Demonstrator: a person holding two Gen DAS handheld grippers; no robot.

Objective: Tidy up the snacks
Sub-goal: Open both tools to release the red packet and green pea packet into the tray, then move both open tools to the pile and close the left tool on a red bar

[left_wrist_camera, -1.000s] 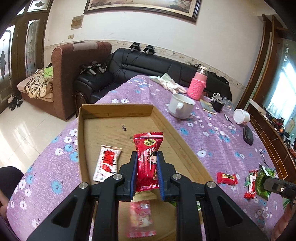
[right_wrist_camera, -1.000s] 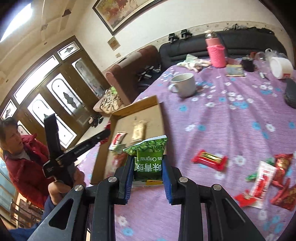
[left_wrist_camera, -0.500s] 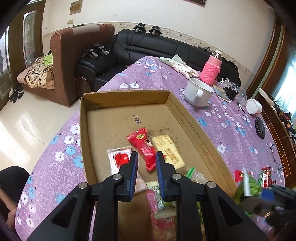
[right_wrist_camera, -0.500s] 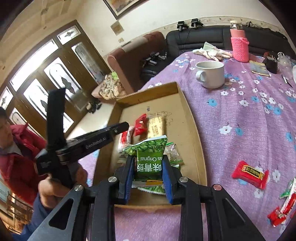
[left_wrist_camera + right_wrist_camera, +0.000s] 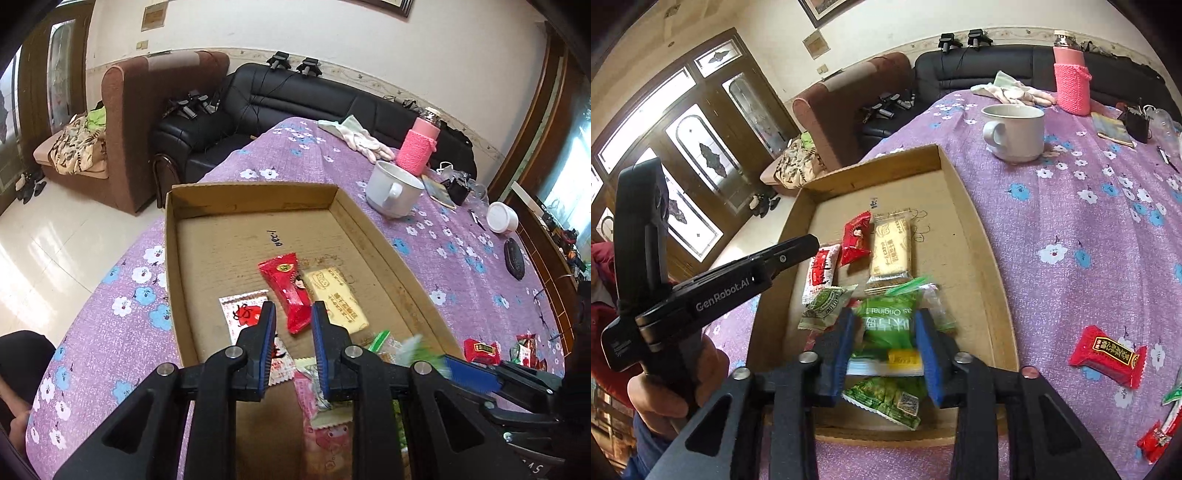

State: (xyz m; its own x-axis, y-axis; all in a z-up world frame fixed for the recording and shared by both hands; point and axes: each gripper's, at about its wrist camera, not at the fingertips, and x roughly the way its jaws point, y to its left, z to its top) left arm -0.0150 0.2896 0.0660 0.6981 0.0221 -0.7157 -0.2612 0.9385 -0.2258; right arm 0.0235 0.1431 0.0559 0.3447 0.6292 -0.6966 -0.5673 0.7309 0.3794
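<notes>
The right gripper is over the near end of the cardboard tray, and the green snack pack sits between its jaws. The pack is blurred, and a gap seems to show at its sides, so I cannot tell if the jaws pinch it or have let it go. The left gripper hangs above the tray with its jaws spread and nothing between them; the red snack pack lies flat on the tray floor under it, touching the yellow biscuit pack.

The near end of the tray is already crowded with packets. If the green pack is dropped here, I think it may land on the pile and slide over the low near wall onto the purple tablecloth. The two grippers are also near each other, so they could knock together. More snacks, such as the red candy, wait on the cloth near its right edge
</notes>
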